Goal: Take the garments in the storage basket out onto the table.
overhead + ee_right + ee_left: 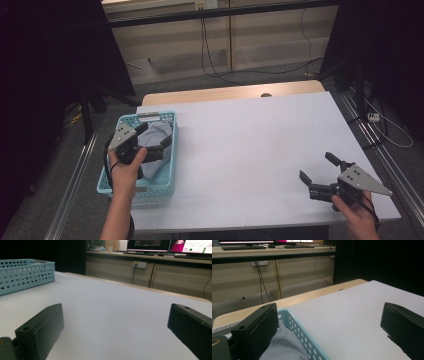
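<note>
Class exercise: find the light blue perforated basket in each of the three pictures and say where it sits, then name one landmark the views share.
High view: the light blue basket sits at the table's left edge, grey cloth inside, the left gripper over it.
Left gripper view: its corner shows bottom left, beside the left jaw.
Right gripper view: it stands at the far left.
Shared landmark: the white tabletop.

Even overhead light falls on my desk (250, 150); its surroundings stay dark. Shadows are soft. My hand-held gripper views blur close up; monitors (190, 246) beyond the desk glare.
</note>
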`<act>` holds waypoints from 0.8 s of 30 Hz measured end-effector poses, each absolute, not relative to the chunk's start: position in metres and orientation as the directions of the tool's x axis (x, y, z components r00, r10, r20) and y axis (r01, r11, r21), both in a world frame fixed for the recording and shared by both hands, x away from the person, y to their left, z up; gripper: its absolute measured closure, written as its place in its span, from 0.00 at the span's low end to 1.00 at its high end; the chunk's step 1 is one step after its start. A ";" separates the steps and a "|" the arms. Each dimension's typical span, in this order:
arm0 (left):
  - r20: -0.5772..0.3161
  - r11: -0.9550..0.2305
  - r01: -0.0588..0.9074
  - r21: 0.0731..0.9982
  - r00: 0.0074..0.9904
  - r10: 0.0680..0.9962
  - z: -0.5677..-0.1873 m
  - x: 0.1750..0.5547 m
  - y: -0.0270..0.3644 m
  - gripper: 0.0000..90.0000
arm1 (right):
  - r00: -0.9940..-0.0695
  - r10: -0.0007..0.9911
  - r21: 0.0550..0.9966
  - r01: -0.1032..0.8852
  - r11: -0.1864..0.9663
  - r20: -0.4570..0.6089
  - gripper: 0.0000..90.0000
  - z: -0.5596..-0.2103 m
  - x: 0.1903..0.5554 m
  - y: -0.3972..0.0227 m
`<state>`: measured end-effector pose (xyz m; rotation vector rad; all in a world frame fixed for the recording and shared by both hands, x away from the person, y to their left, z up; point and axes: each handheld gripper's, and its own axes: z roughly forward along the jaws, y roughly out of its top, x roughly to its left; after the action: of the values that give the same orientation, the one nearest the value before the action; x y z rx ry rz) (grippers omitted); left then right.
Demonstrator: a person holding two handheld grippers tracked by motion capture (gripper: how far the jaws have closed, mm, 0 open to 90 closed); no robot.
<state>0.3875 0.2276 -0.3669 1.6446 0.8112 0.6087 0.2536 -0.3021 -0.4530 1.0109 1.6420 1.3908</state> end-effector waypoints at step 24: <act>-0.033 -0.151 0.264 0.953 0.582 0.812 -0.380 0.420 0.244 0.02 | -0.417 0.907 0.990 0.100 0.103 -0.052 0.00 -0.453 0.254 -0.301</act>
<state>0.4197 0.2440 -0.3805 1.7020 0.8999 0.6155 0.2536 -0.3011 -0.4528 1.0044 1.6484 1.3923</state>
